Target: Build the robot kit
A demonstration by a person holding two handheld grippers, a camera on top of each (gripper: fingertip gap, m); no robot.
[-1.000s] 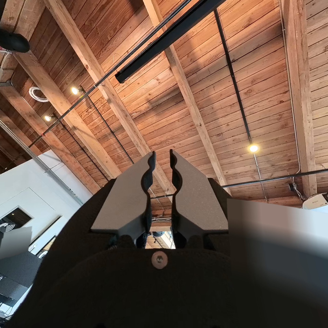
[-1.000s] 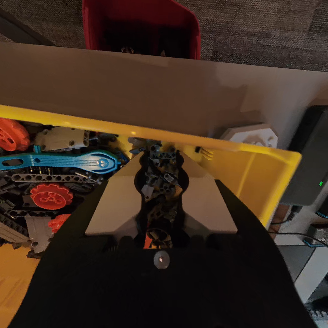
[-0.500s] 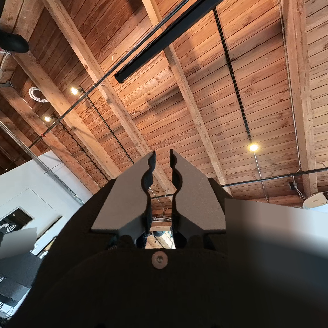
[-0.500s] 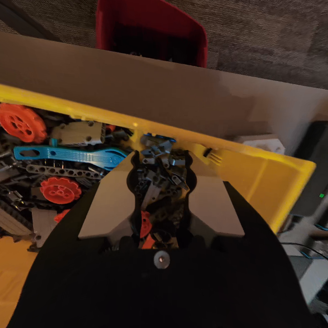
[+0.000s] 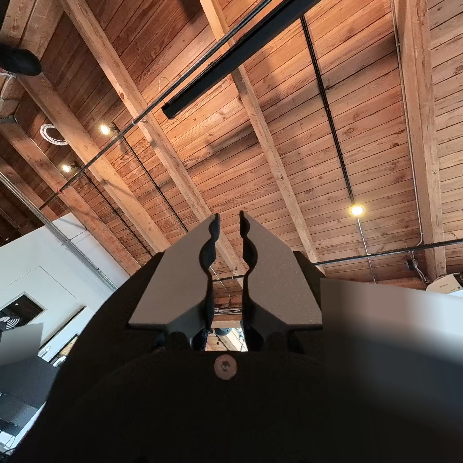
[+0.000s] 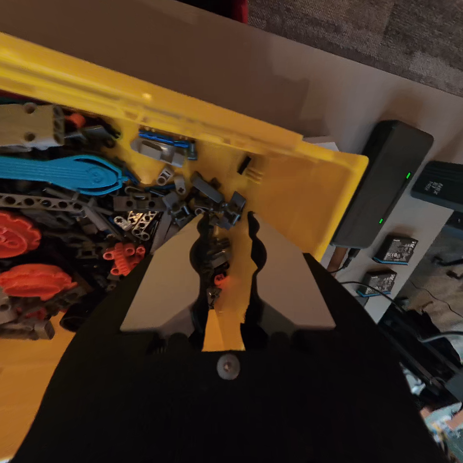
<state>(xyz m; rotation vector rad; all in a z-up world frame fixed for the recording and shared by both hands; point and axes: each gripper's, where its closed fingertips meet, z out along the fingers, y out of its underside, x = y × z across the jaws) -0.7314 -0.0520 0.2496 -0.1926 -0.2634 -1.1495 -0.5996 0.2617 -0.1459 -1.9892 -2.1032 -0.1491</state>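
The yellow bin (image 6: pixel 295 213) lies under your right gripper (image 6: pixel 226 215), on a pale table (image 6: pixel 200 57); its long far wall runs from the left edge down toward the right, and its short end wall faces the black devices on the right. Your right tongs are spread and empty, with the tips low inside the bin, just above a small heap of dark grey building pieces (image 6: pixel 200 200) near that end corner. Whether the tips touch the pieces, I cannot tell. Left of them lie a blue flat piece (image 6: pixel 62 172) with its long axis about level in the picture, a grey beam with holes (image 6: pixel 42 201) and orange toothed wheels (image 6: pixel 35 280).

Outside the bin, a long black box with green lights (image 6: pixel 385 185) stands beside small black blocks with labels (image 6: pixel 395 248) — the writing I leave aside.

Your left gripper (image 5: pixel 228 218) points up at the wooden ceiling (image 5: pixel 275 125) — its tongs are slightly parted and hold nothing.
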